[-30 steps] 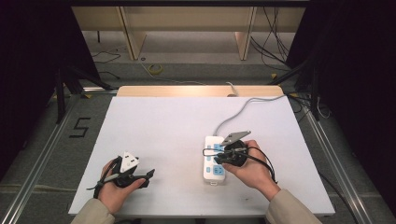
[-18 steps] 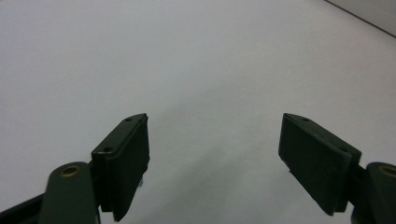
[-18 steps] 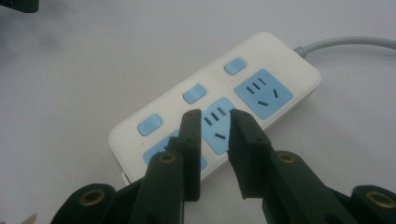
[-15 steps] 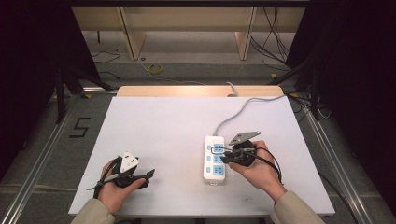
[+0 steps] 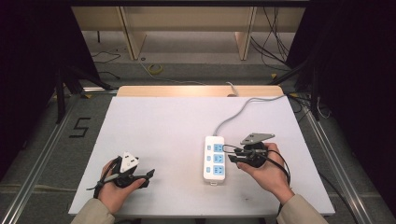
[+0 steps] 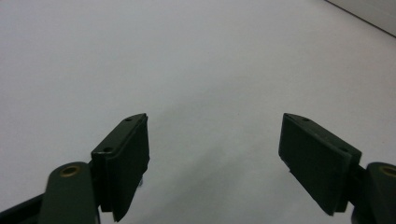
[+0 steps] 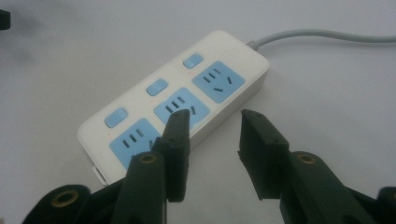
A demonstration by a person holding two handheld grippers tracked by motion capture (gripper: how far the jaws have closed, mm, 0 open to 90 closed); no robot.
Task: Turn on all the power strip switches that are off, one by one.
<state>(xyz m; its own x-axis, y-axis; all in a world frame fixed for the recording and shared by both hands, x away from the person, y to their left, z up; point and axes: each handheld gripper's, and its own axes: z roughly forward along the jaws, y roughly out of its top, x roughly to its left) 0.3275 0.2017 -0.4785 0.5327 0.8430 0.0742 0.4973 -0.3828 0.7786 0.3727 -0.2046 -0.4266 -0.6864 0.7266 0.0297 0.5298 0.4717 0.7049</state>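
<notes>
Right gripper [image 5: 232, 154] drew back off power strip [image 5: 214, 159], jaws part-open beside middle socket, likely lining up. Left gripper [image 5: 148, 176] rests wide, holding nothing.

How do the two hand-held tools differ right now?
The left tool has its jaws spread wide over bare white table; the right tool has its jaws closer together, though still apart. The left tool is far from the power strip; the right tool sits at the strip's edge. Both are black, hand-held and hold nothing.
</notes>
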